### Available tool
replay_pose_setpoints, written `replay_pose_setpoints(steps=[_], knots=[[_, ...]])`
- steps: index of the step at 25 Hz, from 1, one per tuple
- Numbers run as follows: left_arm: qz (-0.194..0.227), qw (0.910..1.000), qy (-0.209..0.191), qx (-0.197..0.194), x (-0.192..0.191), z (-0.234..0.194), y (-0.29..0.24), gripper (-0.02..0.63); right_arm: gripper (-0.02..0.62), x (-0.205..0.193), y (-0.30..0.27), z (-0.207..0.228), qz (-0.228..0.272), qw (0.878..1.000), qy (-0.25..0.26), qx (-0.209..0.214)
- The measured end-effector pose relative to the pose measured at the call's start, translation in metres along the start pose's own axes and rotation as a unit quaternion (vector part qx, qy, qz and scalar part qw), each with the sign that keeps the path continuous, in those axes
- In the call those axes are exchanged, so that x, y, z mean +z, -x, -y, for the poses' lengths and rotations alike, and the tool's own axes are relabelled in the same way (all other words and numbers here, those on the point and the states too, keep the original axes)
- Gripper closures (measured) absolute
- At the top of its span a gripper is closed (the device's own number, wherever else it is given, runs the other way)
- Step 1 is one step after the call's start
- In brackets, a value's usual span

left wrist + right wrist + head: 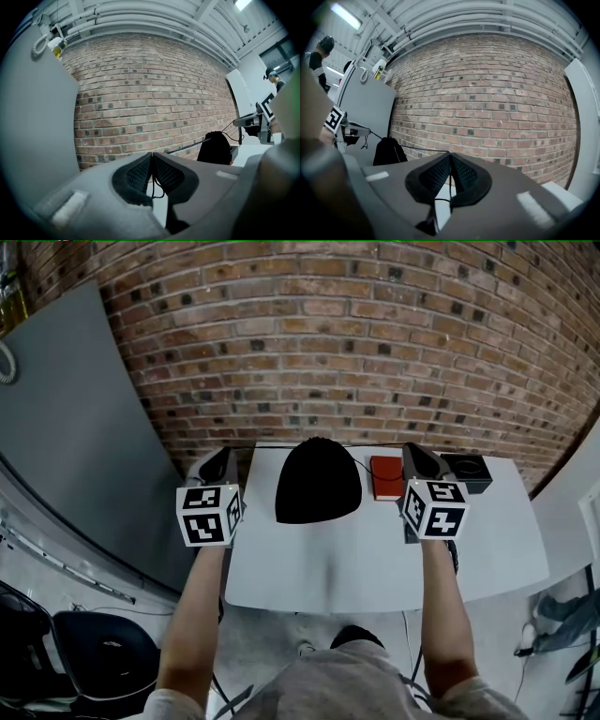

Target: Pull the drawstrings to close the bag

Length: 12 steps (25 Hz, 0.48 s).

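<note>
- The bag [319, 482] stands on the white desk [375, 568], near the middle of the far edge, between the two grippers. It is black and looks like soft cloth.
- A red box [385, 479] lies just beside the bag on its right. A black box [469, 470] is further toward the far right corner.
- The left gripper [152, 159] is over the left edge of the desk. Its jaws are pressed together and pinch a thin black cord. A short loop of the cord hangs below the pads.
- From these jaws the left drawstring [187, 146] runs nearly straight to the top of the bag.
- The right gripper [450, 159] is over the right part of the desk, near the red box. Its jaws are also pressed together on a cord, and the right drawstring [419, 149] goes from them in a straight line to the bag.
- In both gripper views the top of the bag narrows to a point, so I judge that the mouth is almost drawn shut.
- Handling, as I judge it: the bag is light and limp, so it can slide or tip over if one side pulls harder. An even pull on both sides is safer.
- The cords are thin and smooth and may slip through the pads. The best place to hold is the cord itself, a little away from the bag, as both grippers do now.
</note>
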<state>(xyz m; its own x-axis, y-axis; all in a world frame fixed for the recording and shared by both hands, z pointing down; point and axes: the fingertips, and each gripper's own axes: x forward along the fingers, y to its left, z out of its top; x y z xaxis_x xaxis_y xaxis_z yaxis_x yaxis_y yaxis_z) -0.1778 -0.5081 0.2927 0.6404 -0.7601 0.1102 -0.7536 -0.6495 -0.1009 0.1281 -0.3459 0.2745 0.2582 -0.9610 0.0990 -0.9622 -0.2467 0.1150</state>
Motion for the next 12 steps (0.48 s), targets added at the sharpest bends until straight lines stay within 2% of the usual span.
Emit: replay_pose_setpoints(steps=[12], knots=[[-0.004,1.0000,0.001,-0.001,-0.0015,0.0007,-0.0051,0.597,0.589,0.0003,-0.0033,0.0018,0.000,1.000,0.003,-0.001]])
